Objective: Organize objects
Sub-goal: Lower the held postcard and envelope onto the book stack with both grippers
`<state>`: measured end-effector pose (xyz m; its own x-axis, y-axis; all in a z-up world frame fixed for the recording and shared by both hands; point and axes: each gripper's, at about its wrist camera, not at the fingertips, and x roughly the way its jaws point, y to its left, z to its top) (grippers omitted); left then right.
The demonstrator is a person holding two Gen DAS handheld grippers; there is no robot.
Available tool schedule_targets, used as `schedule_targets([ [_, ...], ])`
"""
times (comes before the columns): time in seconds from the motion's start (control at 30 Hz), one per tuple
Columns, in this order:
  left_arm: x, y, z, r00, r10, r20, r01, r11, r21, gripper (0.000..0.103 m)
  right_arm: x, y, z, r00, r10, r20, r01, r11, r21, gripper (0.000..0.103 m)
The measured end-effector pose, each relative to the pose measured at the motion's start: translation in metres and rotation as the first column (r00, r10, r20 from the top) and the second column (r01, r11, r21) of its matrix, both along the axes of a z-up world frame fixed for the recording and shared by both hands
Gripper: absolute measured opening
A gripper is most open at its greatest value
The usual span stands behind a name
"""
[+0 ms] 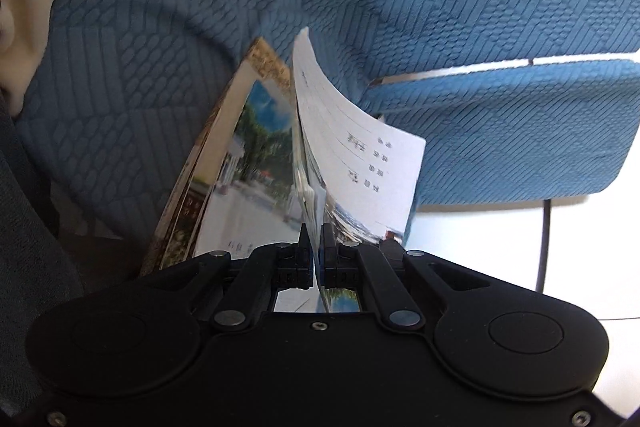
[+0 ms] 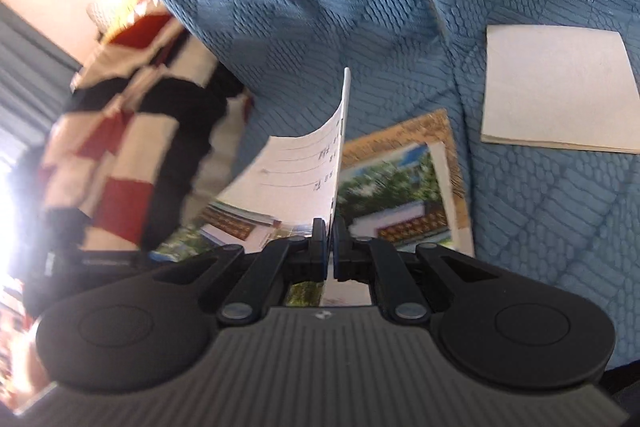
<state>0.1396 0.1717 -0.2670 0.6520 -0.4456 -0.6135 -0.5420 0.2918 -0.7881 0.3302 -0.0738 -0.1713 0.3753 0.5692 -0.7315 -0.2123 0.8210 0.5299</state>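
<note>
booklet (image 2: 404, 195) on sofa cover (image 2: 320, 7) | paper pad (image 2: 556, 87) at its 2 o'clock, well apart | checkered blanket (image 2: 132, 155) at 9 | form sheet (image 2: 304, 171) standing over booklet

Nothing here can really be read. The white page (image 1: 360, 143) of the open booklet (image 1: 256, 163) carries ruled lines and a few short printed characters, too blurred to make out. A small mark sits on the right gripper's (image 2: 329, 227) body, unreadable.

left gripper (image 1: 316, 239) angled down, jaws clamped on pages, right gripper (image 2: 329, 231) angled down, jaws pinching a page
</note>
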Motion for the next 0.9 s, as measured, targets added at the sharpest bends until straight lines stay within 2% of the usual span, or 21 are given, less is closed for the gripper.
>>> schedule_targets([
  [0.07, 0.0, -0.006, -0.002, 1.0, -0.026, -0.013, 0.026, 0.999, 0.027, 0.002, 0.0, 0.0, -0.004, 1.0, 0.006, 0.008, -0.005, 1.0, -0.023, 0.006],
  [0.2, -0.001, -0.015, -0.01, 0.999, -0.044, -0.029, 0.044, 0.999, 0.018, 0.003, 0.003, -0.006, -0.01, 1.0, -0.005, 0.008, 0.005, 0.999, -0.033, 0.006],
  [0.27, 0.0, -0.018, -0.009, 0.998, -0.053, -0.036, 0.054, 0.998, 0.038, 0.003, 0.003, -0.008, -0.012, 1.0, -0.003, 0.006, 0.003, 0.999, -0.036, 0.006],
  [0.6, -0.001, -0.026, -0.019, 0.994, -0.063, -0.092, 0.07, 0.995, 0.073, 0.003, 0.001, -0.014, -0.033, 1.0, -0.001, -0.021, 0.0, 0.999, -0.049, 0.006],
  [0.9, 0.001, -0.042, -0.041, 0.98, -0.071, -0.186, 0.086, 0.994, 0.073, 0.002, 0.004, -0.017, -0.048, 0.998, -0.004, -0.055, -0.001, 0.995, -0.099, 0.006],
])
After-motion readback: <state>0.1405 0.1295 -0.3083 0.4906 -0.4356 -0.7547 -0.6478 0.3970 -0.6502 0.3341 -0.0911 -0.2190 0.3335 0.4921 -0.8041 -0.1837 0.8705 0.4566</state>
